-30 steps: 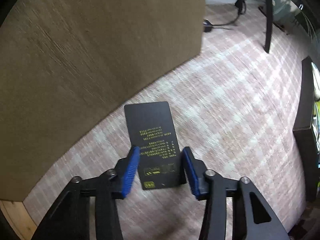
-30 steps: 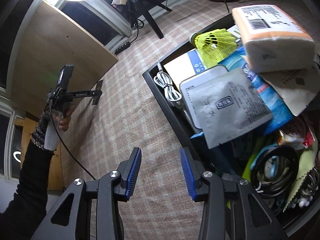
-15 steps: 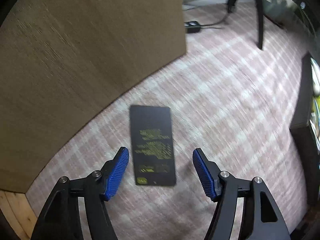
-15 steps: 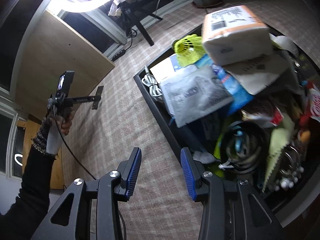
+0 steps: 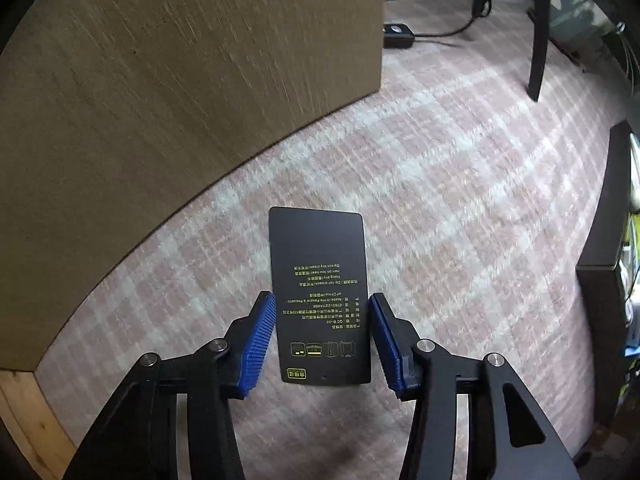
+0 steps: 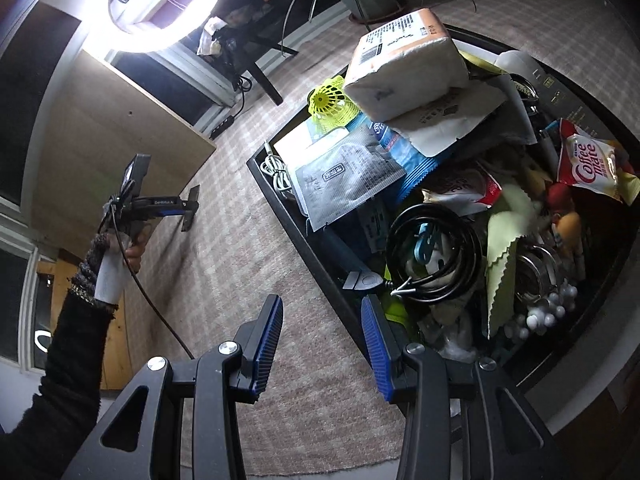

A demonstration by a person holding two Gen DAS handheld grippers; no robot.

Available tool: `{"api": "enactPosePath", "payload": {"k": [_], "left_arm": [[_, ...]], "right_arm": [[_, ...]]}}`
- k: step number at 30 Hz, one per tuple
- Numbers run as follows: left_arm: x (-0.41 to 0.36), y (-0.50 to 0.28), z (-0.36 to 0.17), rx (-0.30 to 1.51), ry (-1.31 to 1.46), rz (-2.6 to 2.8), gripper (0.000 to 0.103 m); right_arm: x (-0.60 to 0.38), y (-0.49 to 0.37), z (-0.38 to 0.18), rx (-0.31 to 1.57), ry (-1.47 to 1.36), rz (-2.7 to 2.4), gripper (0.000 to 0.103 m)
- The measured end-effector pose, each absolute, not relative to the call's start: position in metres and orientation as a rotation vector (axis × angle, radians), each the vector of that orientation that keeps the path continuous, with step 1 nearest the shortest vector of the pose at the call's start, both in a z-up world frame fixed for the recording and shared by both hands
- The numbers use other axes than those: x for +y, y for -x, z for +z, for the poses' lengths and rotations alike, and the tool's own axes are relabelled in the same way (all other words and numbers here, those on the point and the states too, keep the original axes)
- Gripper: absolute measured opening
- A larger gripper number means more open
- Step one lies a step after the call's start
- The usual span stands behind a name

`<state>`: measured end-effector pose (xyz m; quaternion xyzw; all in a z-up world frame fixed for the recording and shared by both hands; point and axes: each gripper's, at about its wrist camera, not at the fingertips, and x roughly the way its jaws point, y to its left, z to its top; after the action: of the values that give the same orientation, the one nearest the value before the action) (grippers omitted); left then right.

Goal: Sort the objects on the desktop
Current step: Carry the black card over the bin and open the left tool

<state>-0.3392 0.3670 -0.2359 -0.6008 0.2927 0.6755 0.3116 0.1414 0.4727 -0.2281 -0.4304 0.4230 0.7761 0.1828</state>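
A black card (image 5: 320, 280) with yellow print sits lengthwise between the blue pads of my left gripper (image 5: 322, 336). The jaws are closing and both pads touch the card's long edges. It lies over the pink checked tablecloth (image 5: 460, 208). In the right wrist view a person's hand holds that left gripper (image 6: 188, 210), and the card shows edge-on at its tip. My right gripper (image 6: 320, 344) stands open with nothing between its fingers, over the near-left rim of a black tray (image 6: 280, 208) full of mixed objects.
The tray holds a tissue pack (image 6: 404, 68), a yellow shuttlecock (image 6: 330, 102), a grey pouch (image 6: 344, 176), a coiled black cable (image 6: 432, 252), a Coffee mate sachet (image 6: 588, 160) and a green cloth (image 6: 504, 264). A brown board (image 5: 160, 100) stands to the left. A ring light (image 6: 156, 4) glares above.
The left jaws, wide open half a second ago with the card loose between them, have closed onto its edges. The right gripper has moved toward the tray, which now fills more of its view.
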Motion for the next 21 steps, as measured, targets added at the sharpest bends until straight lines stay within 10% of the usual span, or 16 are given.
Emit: {"api": "enactPosePath", "payload": {"k": [21], "left_arm": [[0.357,0.159,-0.105,0.714,1.311,1.697,0.052]], "right_arm": [[0.477,-0.177,-0.220,1.010,1.266,2.193,0.037]]}}
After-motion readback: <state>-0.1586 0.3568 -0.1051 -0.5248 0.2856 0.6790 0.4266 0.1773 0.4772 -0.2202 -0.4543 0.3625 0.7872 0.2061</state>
